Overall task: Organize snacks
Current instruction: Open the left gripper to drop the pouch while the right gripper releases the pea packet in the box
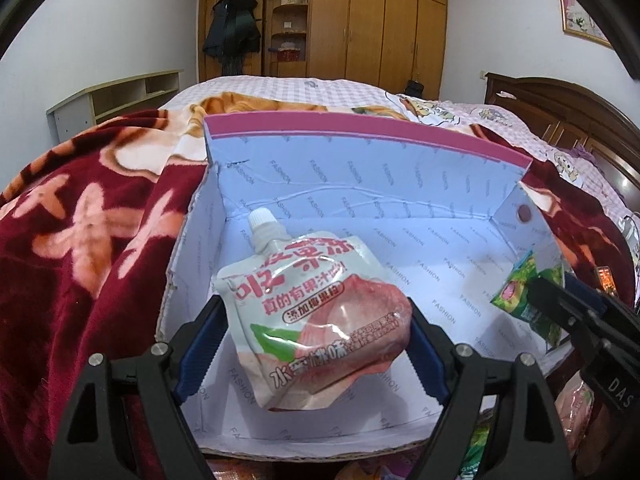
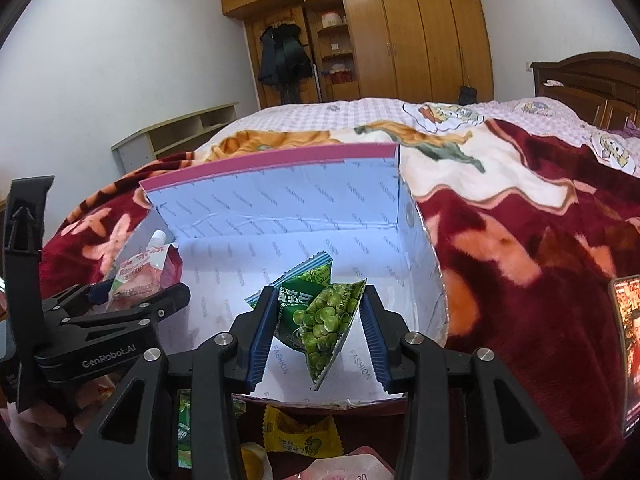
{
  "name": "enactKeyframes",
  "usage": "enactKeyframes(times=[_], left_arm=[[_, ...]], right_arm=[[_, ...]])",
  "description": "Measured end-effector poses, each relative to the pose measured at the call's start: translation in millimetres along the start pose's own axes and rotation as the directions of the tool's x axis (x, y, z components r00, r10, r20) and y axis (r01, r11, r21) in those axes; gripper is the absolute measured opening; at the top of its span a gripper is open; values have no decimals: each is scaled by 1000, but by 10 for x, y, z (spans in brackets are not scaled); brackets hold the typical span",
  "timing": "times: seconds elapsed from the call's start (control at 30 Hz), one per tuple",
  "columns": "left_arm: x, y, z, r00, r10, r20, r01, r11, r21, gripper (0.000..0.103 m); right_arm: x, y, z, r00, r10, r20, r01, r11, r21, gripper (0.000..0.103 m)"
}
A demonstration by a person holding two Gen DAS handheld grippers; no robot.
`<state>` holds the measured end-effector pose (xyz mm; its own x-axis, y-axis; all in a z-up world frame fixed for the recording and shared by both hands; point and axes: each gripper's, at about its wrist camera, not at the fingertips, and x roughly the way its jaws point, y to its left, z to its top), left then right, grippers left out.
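My left gripper (image 1: 312,320) is shut on a white and pink peach jelly pouch (image 1: 316,320) with a white cap, held over the left side of an open white box (image 1: 360,184) with a pink rim. My right gripper (image 2: 320,320) is shut on a green pea snack packet (image 2: 324,316), held over the box's (image 2: 280,196) right side. The green packet (image 1: 524,296) and right gripper (image 1: 568,312) show at the right in the left wrist view. The pouch (image 2: 140,276) and left gripper (image 2: 132,300) show at the left in the right wrist view.
The box rests on a bed with a red flowered blanket (image 1: 88,240). More snack packets lie in front of the box, a yellow one (image 2: 300,436) among them. A phone (image 2: 628,352) lies at the right. A wardrobe (image 1: 360,20) and a low shelf (image 1: 120,96) stand behind.
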<state>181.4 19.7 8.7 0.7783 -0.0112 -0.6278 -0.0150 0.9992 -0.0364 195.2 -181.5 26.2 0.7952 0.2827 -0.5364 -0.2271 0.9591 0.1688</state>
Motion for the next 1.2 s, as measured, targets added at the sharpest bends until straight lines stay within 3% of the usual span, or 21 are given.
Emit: enactKeyframes(times=[0.27, 0.33, 0.4, 0.6, 1.2], left_arm=[[13, -31, -17, 1000, 13, -10, -13, 1000, 15, 87], [14, -38, -17, 1000, 18, -13, -18, 1000, 17, 87], [12, -39, -21, 1000, 23, -14, -22, 1000, 20, 88], [-13, -46, -14, 1000, 19, -8, -19, 1000, 21, 96], [-491, -52, -12, 1000, -18, 26, 18, 1000, -12, 98]], right_arm=[[-16, -1, 10, 1000, 3, 6, -3, 1000, 12, 44], [-27, -1, 11, 1000, 8, 6, -8, 1000, 14, 47], [-46, 8, 8, 1000, 15, 12, -15, 1000, 11, 57], [-108, 66, 14, 999, 18, 31, -18, 1000, -11, 63], [-474, 165, 13, 997, 42, 72, -41, 999, -15, 65]])
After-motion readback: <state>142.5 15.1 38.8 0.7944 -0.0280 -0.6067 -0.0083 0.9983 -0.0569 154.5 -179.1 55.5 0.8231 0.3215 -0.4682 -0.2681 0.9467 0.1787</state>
